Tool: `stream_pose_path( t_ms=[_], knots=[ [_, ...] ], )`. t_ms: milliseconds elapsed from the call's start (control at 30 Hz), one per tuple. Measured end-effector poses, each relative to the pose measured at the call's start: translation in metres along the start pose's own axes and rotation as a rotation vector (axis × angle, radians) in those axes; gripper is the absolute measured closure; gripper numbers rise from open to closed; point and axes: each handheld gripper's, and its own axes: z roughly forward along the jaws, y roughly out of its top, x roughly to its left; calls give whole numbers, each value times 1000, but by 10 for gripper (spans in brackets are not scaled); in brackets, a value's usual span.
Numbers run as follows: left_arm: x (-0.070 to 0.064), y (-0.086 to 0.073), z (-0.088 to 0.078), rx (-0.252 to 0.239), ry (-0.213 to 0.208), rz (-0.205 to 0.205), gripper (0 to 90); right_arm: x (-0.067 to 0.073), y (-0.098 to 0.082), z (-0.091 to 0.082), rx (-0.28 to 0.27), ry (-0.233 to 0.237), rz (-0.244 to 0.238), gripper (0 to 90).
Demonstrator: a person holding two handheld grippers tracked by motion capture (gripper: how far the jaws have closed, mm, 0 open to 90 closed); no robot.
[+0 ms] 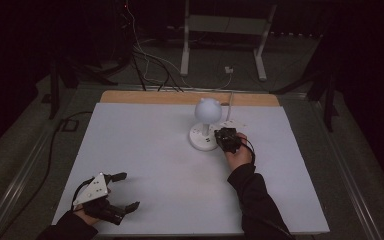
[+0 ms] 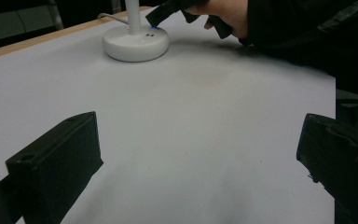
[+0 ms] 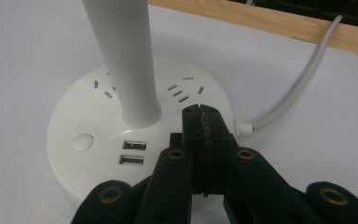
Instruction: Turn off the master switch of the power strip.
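A white desk lamp stands at the back middle of the white table, with a round head (image 1: 207, 109), a straight stem (image 3: 123, 60) and a round base (image 1: 200, 140). The base (image 3: 81, 116) carries socket slots, two USB ports (image 3: 133, 153) and a round button (image 3: 82, 141). My right gripper (image 1: 220, 137) is shut with nothing in it, its tips (image 3: 200, 114) resting on or just over the base's right part, beside the stem. My left gripper (image 1: 129, 190) stands open near the front left corner, its jaws wide apart over bare table (image 2: 200, 154).
The lamp's white cable (image 3: 303, 79) runs from the base over the wooden back edge (image 1: 180, 97). A small white item (image 1: 232, 123) lies just behind the right gripper. Dark floor with cables and a metal stand (image 1: 225, 30) lies beyond the table.
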Motion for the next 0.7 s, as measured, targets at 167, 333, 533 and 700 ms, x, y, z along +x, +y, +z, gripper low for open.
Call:
stream_pose_path(
  t_ms=[167, 333, 533, 700],
  knots=[
    [0, 0, 0, 2, -1, 1, 3, 2, -1, 1, 1, -6, -19, 900],
    [0, 0, 0, 2, 0, 1, 3, 2, -2, 1, 5, -4, -15, 900],
    [-1, 0, 1, 4, 1, 1, 3, 9, 0, 2, 22, -45, -73, 900],
    [-2, 0, 1, 5, 0, 5, 3, 8, 3, 2, 43, -42, -72, 900]
  ],
)
